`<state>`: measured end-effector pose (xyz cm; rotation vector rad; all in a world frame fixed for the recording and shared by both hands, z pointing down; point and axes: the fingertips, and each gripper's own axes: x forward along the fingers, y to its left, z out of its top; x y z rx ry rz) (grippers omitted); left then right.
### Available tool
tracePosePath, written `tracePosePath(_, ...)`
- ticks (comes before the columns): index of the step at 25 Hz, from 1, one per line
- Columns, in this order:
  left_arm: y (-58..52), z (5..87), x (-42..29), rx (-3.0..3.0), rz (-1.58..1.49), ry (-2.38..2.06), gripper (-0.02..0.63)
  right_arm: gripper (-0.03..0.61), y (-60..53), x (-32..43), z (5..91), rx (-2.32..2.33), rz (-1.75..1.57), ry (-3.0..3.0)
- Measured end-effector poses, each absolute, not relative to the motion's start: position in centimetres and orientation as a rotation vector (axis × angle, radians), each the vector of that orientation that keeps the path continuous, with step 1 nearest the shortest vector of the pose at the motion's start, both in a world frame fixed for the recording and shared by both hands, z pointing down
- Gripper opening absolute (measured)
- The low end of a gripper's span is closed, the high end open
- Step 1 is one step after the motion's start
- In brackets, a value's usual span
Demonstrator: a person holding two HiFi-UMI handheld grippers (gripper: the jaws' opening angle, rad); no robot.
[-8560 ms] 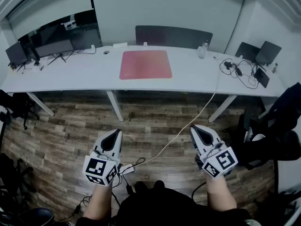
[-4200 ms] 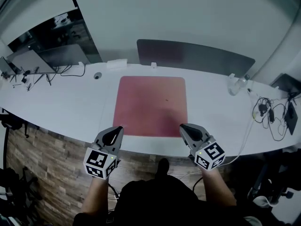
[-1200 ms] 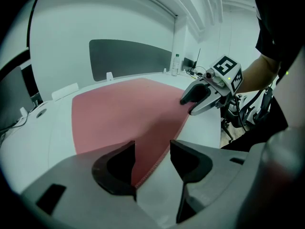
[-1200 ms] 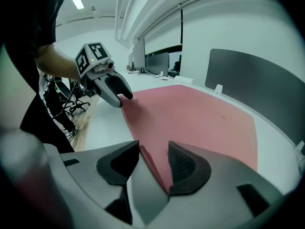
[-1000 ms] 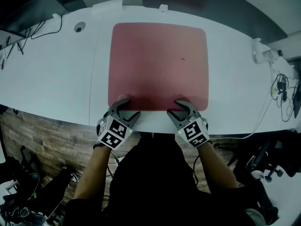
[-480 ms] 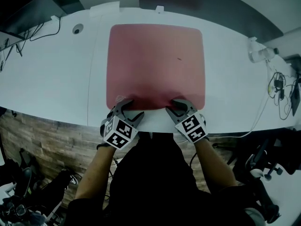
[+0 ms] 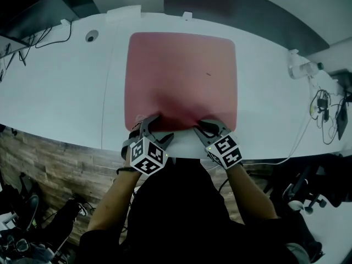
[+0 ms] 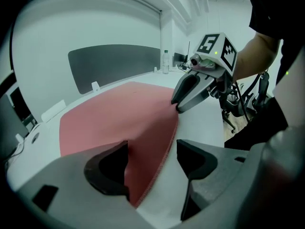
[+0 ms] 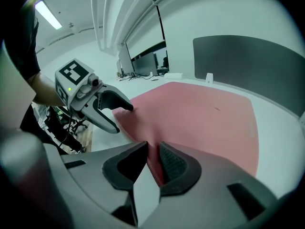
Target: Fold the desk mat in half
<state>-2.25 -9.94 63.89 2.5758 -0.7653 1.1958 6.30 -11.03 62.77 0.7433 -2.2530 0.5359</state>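
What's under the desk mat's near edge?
Only white desk shows there. The right tool, jaws just closing, pinches the desk mat edge up; the left tool, jaws just opening, straddles it. Anything beneath the flat part is covered.

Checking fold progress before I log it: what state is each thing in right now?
desk mat, unfolded, flat on the desk except its near edge, lifted at the right gripper.
left gripper, open, jaws just opened wider, mat edge between them, not pressed.
right gripper, jaws just closed onto the mat's near edge, pinching it.
bottle, upright, clear of the mat.
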Motion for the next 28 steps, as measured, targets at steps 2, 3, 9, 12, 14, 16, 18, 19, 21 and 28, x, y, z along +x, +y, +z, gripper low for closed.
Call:
tracePosePath(2, -10.1, 63.9, -2.1, 2.584, 1.233, -0.782, 0.31, 0.077, -11.4, 6.4, 62.1, 0.752, 0.55, -2.26)
tracePosePath(3, -10.3, 63.9, -2.0, 2.586, 1.255, -0.793, 0.311, 0.074, -11.6, 6.4, 61.8, 0.753, 0.554, -2.262)
tracePosePath(9, -11.1, 63.5, -2.1, 2.617, 1.405, -0.87, 0.311, 0.071, -12.6, 6.4, 60.0, 0.765, 0.575, -2.262)
tracePosePath(12, -11.9, 62.6, -2.6, 2.624, 1.399, -0.952, 0.31, 0.071, -12.9, 6.5, 59.2, 0.769, 0.582, -2.266)
tracePosePath(14, -12.5, 61.9, -3.3, 2.623, 1.388, -0.998, 0.31, 0.072, -13.0, 6.6, 58.8, 0.768, 0.584, -2.266)
tracePosePath(16, -13.0, 61.5, -3.7, 2.641, 1.385, -1.012, 0.31, 0.074, -13.0, 6.5, 58.7, 0.77, 0.587, -2.266)
tracePosePath(18, -13.5, 61.0, -3.9, 2.673, 1.399, -1.022, 0.297, 0.081, -13.0, 6.4, 59.0, 0.767, 0.585, -2.266)
tracePosePath(19, -13.7, 60.7, -4.0, 2.687, 1.399, -1.029, 0.269, 0.089, -12.9, 6.2, 59.2, 0.759, 0.585, -2.269)
tracePosePath(21, -14.0, 60.1, -4.3, 2.697, 1.383, -1.044, 0.152, 0.116, -12.3, 5.6, 59.4, 0.722, 0.584, -2.284)
tracePosePath(28, -14.2, 59.6, -4.0, 2.697, 1.374, -0.962, 0.07, 0.177, -11.3, 4.7, 58.0, 0.67, 0.426, -2.337)
